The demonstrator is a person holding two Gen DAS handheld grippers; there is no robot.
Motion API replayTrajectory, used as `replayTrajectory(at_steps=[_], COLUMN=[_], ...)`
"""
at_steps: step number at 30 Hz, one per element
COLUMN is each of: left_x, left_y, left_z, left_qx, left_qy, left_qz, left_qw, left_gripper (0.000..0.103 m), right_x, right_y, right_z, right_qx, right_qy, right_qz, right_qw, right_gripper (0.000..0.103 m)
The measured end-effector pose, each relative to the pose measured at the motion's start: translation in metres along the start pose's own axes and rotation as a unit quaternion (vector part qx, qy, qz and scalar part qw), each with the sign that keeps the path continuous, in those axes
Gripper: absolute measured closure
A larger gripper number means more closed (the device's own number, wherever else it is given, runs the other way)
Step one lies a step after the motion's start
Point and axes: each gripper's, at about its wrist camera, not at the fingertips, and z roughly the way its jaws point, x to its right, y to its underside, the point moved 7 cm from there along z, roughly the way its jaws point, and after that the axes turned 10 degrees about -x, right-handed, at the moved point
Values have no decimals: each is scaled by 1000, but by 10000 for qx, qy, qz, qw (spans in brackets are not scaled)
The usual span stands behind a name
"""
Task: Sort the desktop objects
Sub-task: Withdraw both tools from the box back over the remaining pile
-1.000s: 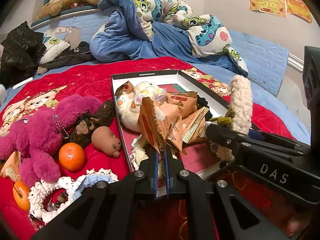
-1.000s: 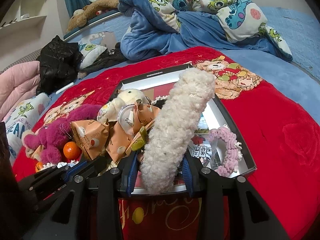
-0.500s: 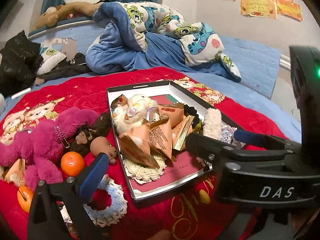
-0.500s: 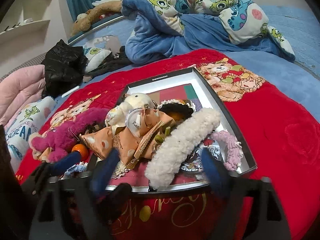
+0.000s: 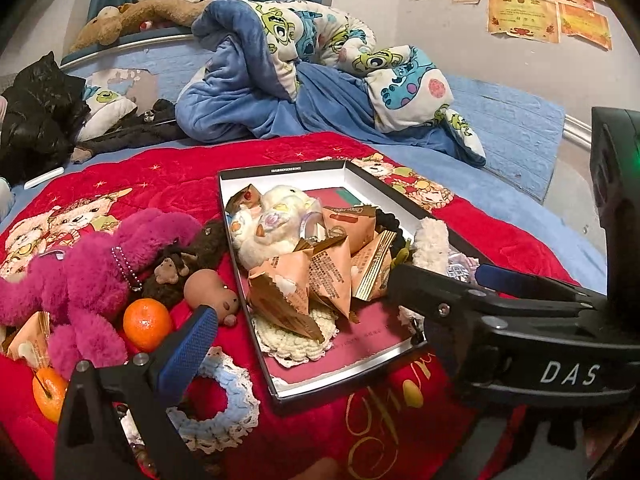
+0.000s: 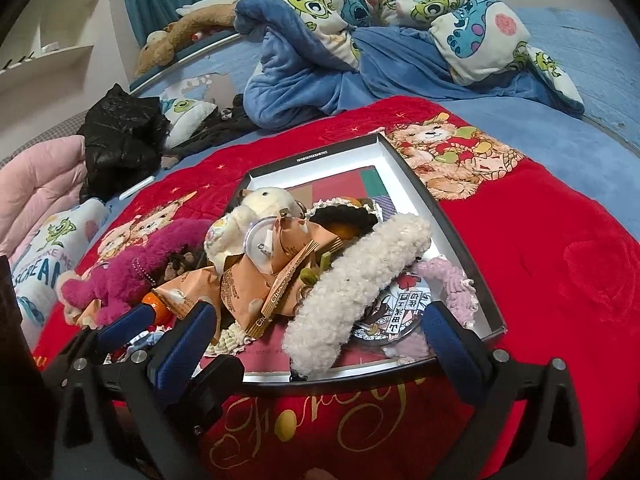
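A shallow black box (image 5: 280, 170) (image 6: 460, 236) on a red blanket holds tan snack packets (image 5: 304, 280) (image 6: 248, 292), a white plush (image 5: 276, 216) and a fluffy cream hair band (image 6: 360, 272) (image 5: 432, 244). Left of it lie a magenta plush (image 5: 92, 264), oranges (image 5: 146, 324) and a crocheted ring (image 5: 236, 396). My left gripper (image 5: 304, 344) is open and empty near the box's front edge; only its left fingertip (image 5: 192, 344) shows. My right gripper (image 6: 316, 344) is open and empty, its jaws wide on either side of the cream band.
A blue cartoon duvet (image 5: 304, 68) (image 6: 360, 40) is heaped behind the blanket. A black jacket (image 5: 36, 116) (image 6: 120, 136) lies at the far left. The right gripper's body (image 5: 520, 336) crosses the left wrist view at right. A brown toy (image 5: 208, 292) lies by the box.
Both grippers opened and drew back from the box. The left let go of a tan snack packet; the right let go of the cream hair band, which now lies in the box.
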Motion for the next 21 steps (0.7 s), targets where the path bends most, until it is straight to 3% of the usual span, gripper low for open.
replayTrajectory(at_steps=[10, 16, 21], left_x=[-6, -12, -20], left_y=[1, 1, 0], left_z=[4, 5, 5], left_qx=[-80, -95, -144], left_qy=[37, 72, 243], left_qz=[-135, -292, -523], left_qw=[9999, 9995, 9982], left_gripper=[0, 0, 0], right_x=[-1, -10, -20], right_y=[-1, -2, -3], right_z=[-3, -5, -7], right_qx=[58, 76, 178], right_qy=[11, -210, -93], right_qz=[8, 74, 35], right_qw=[10000, 9997, 9998], right_gripper=[0, 0, 0])
